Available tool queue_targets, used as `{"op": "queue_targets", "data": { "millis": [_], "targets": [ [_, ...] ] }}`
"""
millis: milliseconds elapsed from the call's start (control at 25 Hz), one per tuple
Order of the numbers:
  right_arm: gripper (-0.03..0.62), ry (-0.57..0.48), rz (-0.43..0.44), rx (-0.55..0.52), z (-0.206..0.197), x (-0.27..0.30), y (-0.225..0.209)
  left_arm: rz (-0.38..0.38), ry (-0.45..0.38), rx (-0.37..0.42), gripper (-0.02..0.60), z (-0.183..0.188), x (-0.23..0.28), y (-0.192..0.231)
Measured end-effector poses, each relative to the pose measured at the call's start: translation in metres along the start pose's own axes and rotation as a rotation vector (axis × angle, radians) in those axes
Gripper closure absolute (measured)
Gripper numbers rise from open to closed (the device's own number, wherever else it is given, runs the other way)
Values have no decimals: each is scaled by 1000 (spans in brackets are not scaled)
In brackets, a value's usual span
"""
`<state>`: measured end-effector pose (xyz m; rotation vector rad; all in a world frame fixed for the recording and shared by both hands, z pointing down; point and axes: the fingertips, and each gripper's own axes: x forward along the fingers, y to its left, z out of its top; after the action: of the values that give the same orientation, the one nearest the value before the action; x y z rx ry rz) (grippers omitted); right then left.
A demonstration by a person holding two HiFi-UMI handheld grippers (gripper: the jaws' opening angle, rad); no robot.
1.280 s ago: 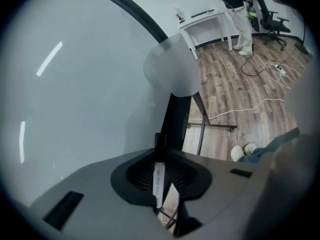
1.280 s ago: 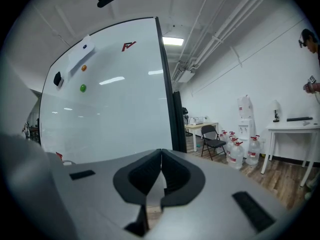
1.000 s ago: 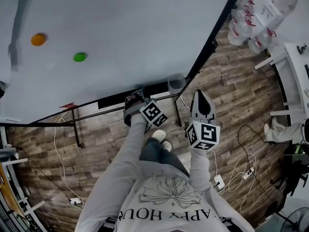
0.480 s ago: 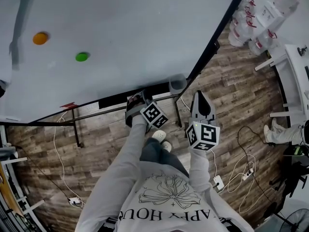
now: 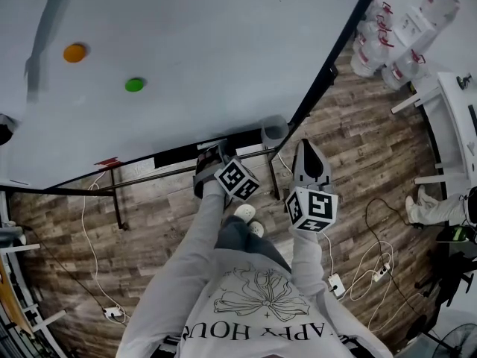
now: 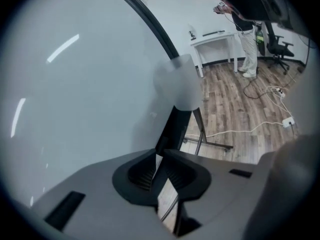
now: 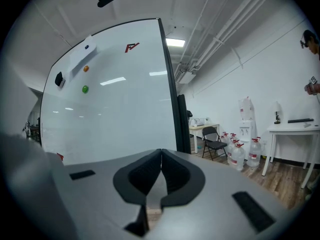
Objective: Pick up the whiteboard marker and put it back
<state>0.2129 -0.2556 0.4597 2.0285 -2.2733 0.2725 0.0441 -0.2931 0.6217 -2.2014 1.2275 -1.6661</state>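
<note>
An orange magnet (image 5: 74, 52) and a green magnet (image 5: 134, 85) are sitting on the left part of the whiteboard (image 5: 216, 43), well apart from the grippers. Lower down, a small red mark (image 5: 106, 162) is showing at the board's bottom edge, just left of the black tray (image 5: 175, 155) that is running along under the board.

The left gripper (image 5: 211, 157) is pointing down at the right part of this tray. Its jaws have just been closing and are now standing narrowly apart, released. In the left gripper view a slim gap is showing between the pads (image 6: 143, 172), with the tray's dark strip and a sliver of floor visible through it, and nothing is pressed between them. The whiteboard marker is not separating from the dark tray in any view. It is possibly lying there below the left jaws, but I cannot tell.

A grey cup (image 5: 274, 128) is hanging at the tray's right end, between the two grippers. The right gripper (image 5: 309, 146) is hovering over the wooden floor (image 5: 350, 140) beside the board's corner, clenched, with its jaw tips touching on nothing.

Further right, water bottles (image 5: 376, 47) are standing by the wall, and white cables (image 5: 373, 263) are trailing across the floor.
</note>
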Motion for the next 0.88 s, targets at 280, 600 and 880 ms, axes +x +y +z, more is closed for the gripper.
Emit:
{"op": "queue_targets", "data": {
  "millis": [280,600,880],
  "targets": [
    [591,-32,43,-20,16,-2,23,-7,-181,-312,572,11,-52,39],
    [591,-63,104,-45,32,-5,58,35,-467,-716,575,10,-135,104],
    [591,-88,135,-62,42,-11,79,99,-564,-803,575,-5,-178,124]
  ]
}}
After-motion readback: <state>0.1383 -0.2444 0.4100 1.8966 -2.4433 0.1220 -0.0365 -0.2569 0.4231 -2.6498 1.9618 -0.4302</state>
